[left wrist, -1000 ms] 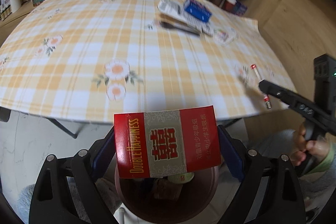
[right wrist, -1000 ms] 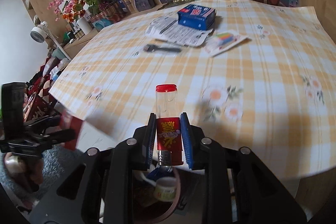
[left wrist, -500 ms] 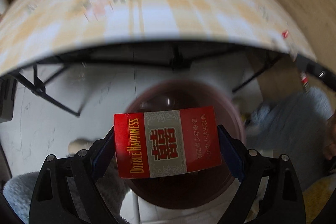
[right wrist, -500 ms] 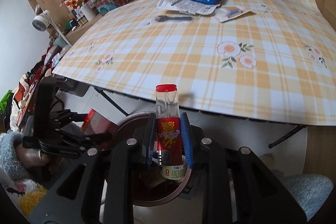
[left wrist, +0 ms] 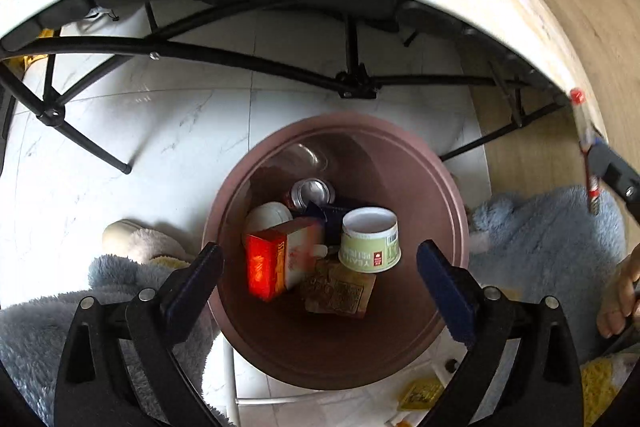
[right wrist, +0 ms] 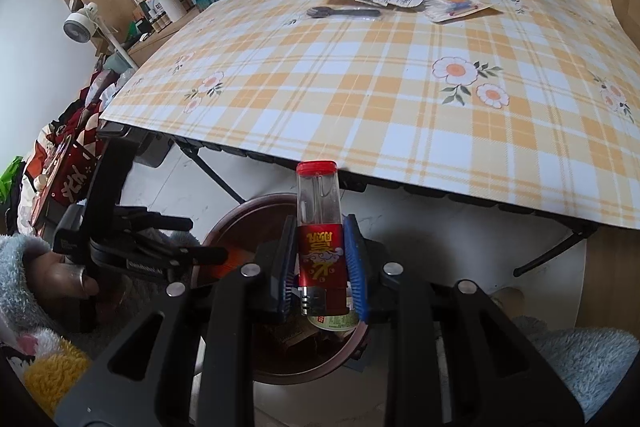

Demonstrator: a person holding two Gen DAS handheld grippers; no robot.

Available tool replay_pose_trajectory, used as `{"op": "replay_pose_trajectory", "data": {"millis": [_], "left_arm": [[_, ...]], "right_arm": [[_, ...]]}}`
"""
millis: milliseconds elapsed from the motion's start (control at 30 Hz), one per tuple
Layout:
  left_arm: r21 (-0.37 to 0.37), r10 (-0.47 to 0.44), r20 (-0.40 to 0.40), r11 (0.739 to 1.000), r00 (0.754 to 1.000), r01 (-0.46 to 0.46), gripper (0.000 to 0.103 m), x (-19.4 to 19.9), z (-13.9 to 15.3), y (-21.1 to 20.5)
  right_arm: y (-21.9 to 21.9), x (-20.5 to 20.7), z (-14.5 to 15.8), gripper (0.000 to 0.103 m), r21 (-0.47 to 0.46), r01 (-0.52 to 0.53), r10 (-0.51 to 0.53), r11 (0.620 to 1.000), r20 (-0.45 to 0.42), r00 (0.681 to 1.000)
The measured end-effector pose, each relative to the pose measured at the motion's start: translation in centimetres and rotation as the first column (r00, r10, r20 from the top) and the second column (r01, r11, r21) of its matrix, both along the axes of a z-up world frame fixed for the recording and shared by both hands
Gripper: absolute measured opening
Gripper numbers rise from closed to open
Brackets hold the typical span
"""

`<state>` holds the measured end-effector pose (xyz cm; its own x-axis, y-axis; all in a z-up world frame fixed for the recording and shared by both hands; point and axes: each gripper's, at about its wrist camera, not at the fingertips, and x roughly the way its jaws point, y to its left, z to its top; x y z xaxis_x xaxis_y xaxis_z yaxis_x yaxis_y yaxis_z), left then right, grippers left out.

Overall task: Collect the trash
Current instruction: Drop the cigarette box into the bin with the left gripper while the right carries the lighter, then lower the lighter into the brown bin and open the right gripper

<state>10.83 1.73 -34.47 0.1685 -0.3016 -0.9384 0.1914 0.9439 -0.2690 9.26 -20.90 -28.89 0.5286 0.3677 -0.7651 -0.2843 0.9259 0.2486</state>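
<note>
L tongs [left wrist: 316, 275] are opening, nothing between the pads now; a moment ago they pinched the red cigarette pack [left wrist: 280, 261], which now sits blurred inside the brown bin [left wrist: 432, 171] w/ a cup and can. So that item's binned. R tongs [right wrist: 322, 267] pinch the red lighter [right wrist: 320, 227] above the bin rim; likely next to drop. More litter left on the bench [right wrist: 360, 87].

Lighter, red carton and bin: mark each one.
lighter [right wrist: 320, 251], right wrist view, on its red label.
red carton [left wrist: 276, 261], left wrist view, on its red face.
bin [left wrist: 440, 195], left wrist view, on its inner wall.
</note>
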Motion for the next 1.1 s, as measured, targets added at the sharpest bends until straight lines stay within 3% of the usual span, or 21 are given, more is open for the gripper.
{"op": "replay_pose_trajectory", "data": {"millis": [233,400,500,600,1100], "left_arm": [[-0.007,0.061,0.165,0.998,0.984,-0.061,0.095,-0.7,3.4,0.8],[-0.051,0.152,0.336,0.988,0.930,-0.143,0.095,-1.6,6.8,2.2],[-0.061,0.188,0.399,0.982,0.898,-0.178,0.096,-1.9,8.0,2.7],[-0.066,0.213,0.430,0.977,0.878,-0.204,0.097,-1.9,8.8,3.2],[-0.040,0.225,0.460,0.972,0.859,-0.233,0.097,-1.6,8.6,3.3]], "right_arm": [[1.1,0.0,-1.2,0.027,-0.013,-0.032,0.031,0.999,-0.033,0.999],[1.7,0.2,-2.4,0.027,-0.012,-0.044,0.043,0.999,-0.066,0.997],[2.2,0.4,-3.2,0.027,-0.016,-0.056,0.054,0.998,-0.089,0.995],[2.5,0.5,-3.9,0.027,-0.021,-0.069,0.066,0.997,-0.110,0.992],[3.5,0.4,-6.3,0.027,-0.031,-0.114,0.105,0.993,-0.200,0.974]]}}
